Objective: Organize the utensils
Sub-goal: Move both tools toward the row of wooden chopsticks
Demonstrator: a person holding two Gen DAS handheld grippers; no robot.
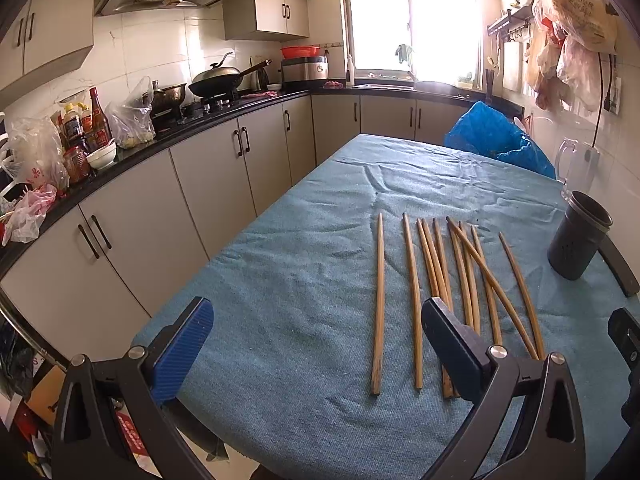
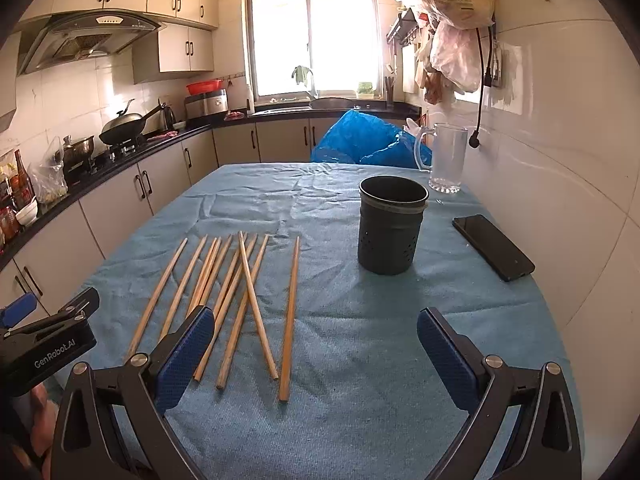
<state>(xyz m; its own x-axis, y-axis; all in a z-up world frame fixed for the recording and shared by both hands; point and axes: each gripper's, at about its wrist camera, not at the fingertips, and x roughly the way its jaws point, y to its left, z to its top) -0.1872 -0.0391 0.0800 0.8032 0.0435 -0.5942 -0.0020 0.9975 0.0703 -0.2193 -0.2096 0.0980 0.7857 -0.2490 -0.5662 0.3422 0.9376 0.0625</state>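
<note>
Several wooden chopsticks [image 1: 440, 280] lie side by side on the blue cloth of the table [image 1: 304, 264], some crossing; they also show in the right wrist view [image 2: 240, 300]. A dark perforated utensil holder [image 2: 391, 225] stands upright and empty to their right, also seen in the left wrist view [image 1: 578, 236]. My left gripper [image 1: 318, 344] is open and empty above the near table edge, left of most chopsticks. My right gripper [image 2: 316, 352] is open and empty, near the chopsticks' near ends, in front of the holder.
A black phone [image 2: 493, 246] lies by the right wall. A glass mug [image 2: 446, 158] and a blue plastic bag [image 2: 368, 140] stand at the table's far end. A kitchen counter [image 1: 192, 128] with wok and bottles runs along the left.
</note>
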